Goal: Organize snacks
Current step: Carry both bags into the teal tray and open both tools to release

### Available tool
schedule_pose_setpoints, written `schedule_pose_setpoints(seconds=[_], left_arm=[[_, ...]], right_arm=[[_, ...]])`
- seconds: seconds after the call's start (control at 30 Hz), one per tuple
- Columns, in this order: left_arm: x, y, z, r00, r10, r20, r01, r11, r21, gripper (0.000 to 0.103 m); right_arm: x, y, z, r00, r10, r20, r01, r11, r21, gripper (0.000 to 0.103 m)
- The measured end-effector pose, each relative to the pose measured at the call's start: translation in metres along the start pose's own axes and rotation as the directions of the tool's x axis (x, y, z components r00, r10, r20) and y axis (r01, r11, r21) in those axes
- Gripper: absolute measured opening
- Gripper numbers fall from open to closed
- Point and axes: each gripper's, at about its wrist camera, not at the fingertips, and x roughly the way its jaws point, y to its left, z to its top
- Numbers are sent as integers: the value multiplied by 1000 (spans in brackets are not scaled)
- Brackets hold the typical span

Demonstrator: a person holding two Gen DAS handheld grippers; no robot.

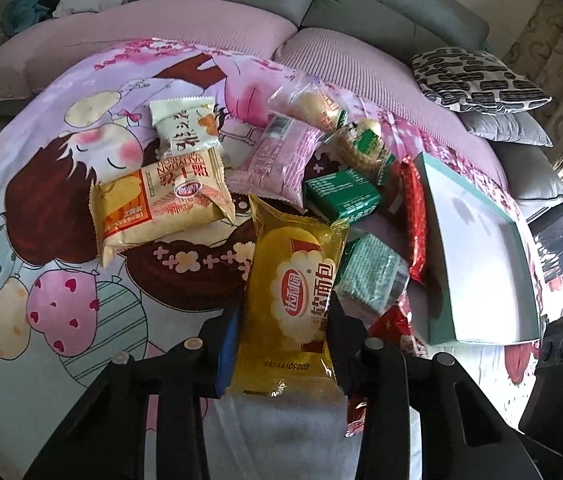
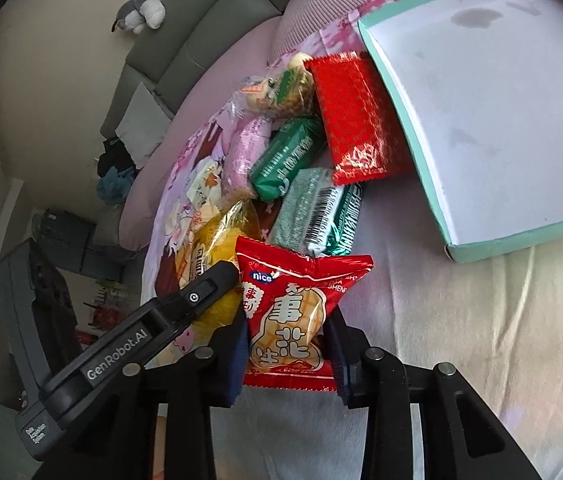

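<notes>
Yellow bread pack (image 1: 293, 300) clamped in left tool (image 1: 283, 344), peanut bag (image 2: 293, 320) in right tool (image 2: 287, 344)

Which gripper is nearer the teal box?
Right. The right gripper, shut on the red peanut packet, sits just short of the teal box. The left gripper, shut on the yellow bread packet, is farther, beyond the green packets.

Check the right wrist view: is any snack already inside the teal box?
No. The teal box shows only its bare white floor; the red packet just leans against its outer edge.
</notes>
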Motion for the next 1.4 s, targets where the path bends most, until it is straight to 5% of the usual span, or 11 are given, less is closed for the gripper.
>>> schedule_pose_setpoints(seconds=[0.23, 0.47, 0.57, 0.77, 1.03, 1.4], left_arm=[[-19, -2, 2, 999, -6, 52, 6, 1000, -8, 41], [-27, -10, 7, 997, -32, 71, 33, 999, -11, 41], [-27, -20, 13, 998, -32, 61, 33, 999, -6, 41], [-30, -64, 35, 997, -51, 63, 47, 997, 65, 41], [-8, -147, 58, 992, -124, 23, 116, 969, 218, 41], [58, -217, 67, 982, -155, -103, 178, 946, 269, 41]], right_arm=[[-26, 14, 1, 998, 6, 69, -3, 999, -46, 36], [-53, 18, 8, 984, -68, 164, 81, 994, -76, 36], [-68, 18, 20, 964, -138, 229, 160, 984, -80, 36], [-106, 13, 50, 889, -291, 353, 327, 944, -46, 36], [-132, -17, 103, 815, -410, 409, 429, 902, 48, 36], [-133, -91, 155, 778, -535, 329, 522, 842, 135, 36]])
